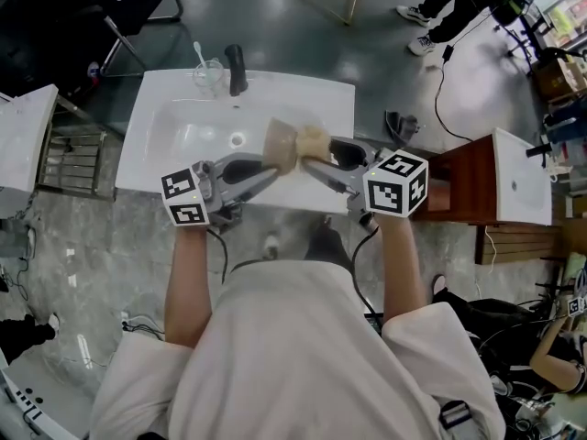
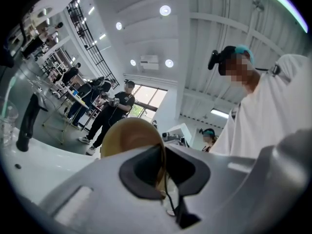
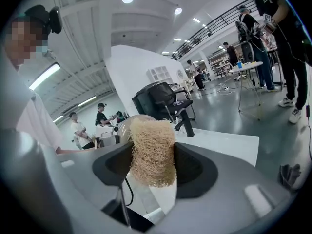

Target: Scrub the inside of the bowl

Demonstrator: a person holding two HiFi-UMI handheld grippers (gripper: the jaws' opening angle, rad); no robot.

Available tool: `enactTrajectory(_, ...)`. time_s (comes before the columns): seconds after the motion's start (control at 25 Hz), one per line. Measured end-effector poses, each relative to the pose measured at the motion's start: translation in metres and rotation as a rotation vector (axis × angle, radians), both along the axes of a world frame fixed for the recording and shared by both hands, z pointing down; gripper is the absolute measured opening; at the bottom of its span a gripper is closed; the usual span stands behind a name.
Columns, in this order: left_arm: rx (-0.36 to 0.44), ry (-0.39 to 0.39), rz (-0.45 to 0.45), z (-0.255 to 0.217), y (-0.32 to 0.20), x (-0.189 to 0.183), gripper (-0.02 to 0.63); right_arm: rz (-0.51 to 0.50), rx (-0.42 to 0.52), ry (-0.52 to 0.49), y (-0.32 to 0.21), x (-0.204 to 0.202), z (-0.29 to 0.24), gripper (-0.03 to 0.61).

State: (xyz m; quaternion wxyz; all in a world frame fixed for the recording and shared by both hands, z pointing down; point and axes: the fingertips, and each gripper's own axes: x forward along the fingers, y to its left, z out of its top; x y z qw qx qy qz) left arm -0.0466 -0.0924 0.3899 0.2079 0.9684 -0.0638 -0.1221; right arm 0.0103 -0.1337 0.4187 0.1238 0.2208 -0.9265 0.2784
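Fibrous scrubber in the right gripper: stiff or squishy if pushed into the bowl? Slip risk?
Probably springy, not stiff: the scrubber is a loose tangle of coarse fibres bulging out of the right gripper. Likely light for its bulk, being mostly air. Slipping seems unlikely: the rough fibres should catch on the jaws clamping it.

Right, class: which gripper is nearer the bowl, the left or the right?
Left. The left gripper has its jaws shut on the rim of the bowl, holding it over the sink. The right gripper holds a scrubber just beside the bowl.
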Motion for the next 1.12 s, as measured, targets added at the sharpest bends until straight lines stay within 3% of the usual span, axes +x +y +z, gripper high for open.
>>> enactTrajectory(0.16,0.01,0.074,-0.011,-0.013,-0.001,-0.003,0.014,0.017,-0.013,0.045,0.001,0.004,0.013,0.258)
enactTrajectory(0.36,0.027,0.007,-0.024,-0.012,-0.008,0.001,0.012,-0.024,-0.001,0.056,0.018,0.001,0.012,0.258)
enactTrajectory(0.84,0.041,0.044,0.019,-0.017,0.004,0.005,0.015,0.043,0.043,0.114,0.007,0.006,0.005,0.258)
enactTrajectory(1.12,0.049,-0.011,-0.04,-0.016,-0.006,-0.001,0.014,-0.012,0.041,0.144,0.019,-0.002,0.011,0.256)
